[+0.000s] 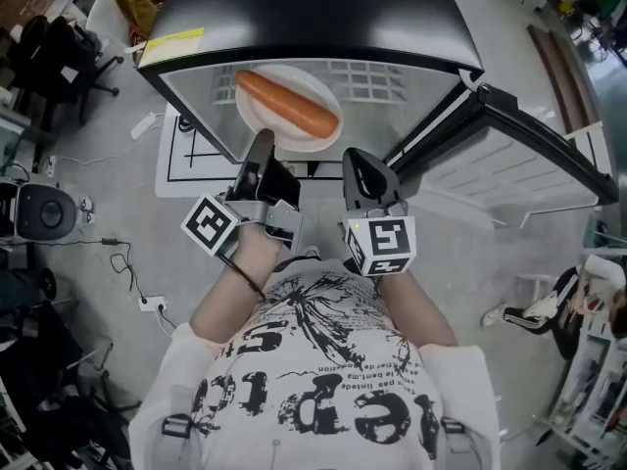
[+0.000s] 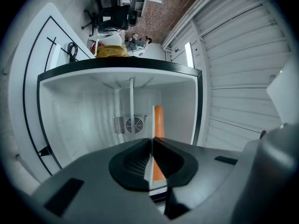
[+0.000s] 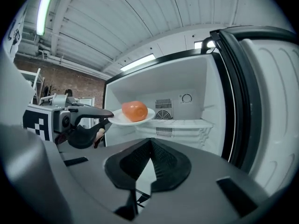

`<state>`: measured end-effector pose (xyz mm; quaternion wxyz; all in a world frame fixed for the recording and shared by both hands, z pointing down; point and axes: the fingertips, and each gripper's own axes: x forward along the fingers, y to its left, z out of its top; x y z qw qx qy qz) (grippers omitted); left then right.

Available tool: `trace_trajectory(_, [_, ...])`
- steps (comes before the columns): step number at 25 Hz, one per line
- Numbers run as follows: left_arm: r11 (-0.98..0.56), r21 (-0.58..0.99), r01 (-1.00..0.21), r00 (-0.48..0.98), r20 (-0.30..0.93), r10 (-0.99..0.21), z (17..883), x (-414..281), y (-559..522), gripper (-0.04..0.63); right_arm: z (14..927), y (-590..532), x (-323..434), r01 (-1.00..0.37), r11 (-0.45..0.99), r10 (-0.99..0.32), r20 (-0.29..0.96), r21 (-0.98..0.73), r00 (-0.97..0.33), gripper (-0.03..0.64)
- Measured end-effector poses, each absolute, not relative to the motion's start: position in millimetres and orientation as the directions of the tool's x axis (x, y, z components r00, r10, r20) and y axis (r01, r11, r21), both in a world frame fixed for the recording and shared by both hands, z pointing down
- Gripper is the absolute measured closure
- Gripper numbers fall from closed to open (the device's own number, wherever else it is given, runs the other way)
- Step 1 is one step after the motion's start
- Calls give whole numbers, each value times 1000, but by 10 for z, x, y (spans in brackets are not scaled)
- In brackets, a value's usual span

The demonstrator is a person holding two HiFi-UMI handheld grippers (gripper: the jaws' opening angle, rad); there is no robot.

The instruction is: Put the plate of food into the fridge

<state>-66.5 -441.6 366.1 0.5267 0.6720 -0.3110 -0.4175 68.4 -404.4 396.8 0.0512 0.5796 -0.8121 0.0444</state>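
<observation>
A white plate [image 1: 257, 116] carrying one long orange carrot [image 1: 287, 103] hangs at the mouth of the open fridge [image 1: 313, 18]. My left gripper [image 1: 260, 150] is shut on the plate's near rim. In the left gripper view the plate [image 2: 150, 164] shows edge-on between the jaws, with the carrot [image 2: 159, 122] beyond it. From the right gripper view, the plate [image 3: 147, 116] and carrot [image 3: 134, 110] are level with the wire shelf [image 3: 187, 123], and the left gripper [image 3: 105, 115] holds the plate from the left. My right gripper [image 1: 358, 169] is shut and empty, just right of the plate.
The fridge door [image 1: 529, 155] stands swung open to the right. A white floor mat with black lines [image 1: 181, 155] lies left of the fridge. Cables and a power strip [image 1: 147, 304] trail on the floor at left, near an office chair [image 1: 49, 47].
</observation>
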Motion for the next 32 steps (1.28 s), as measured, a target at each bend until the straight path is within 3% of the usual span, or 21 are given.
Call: trace_trajectory(32, [-159,987,18,263,-158,-952,3779,-346,-4887,568,4174,-4561,920,-878,478,-863,186,1,-470,615])
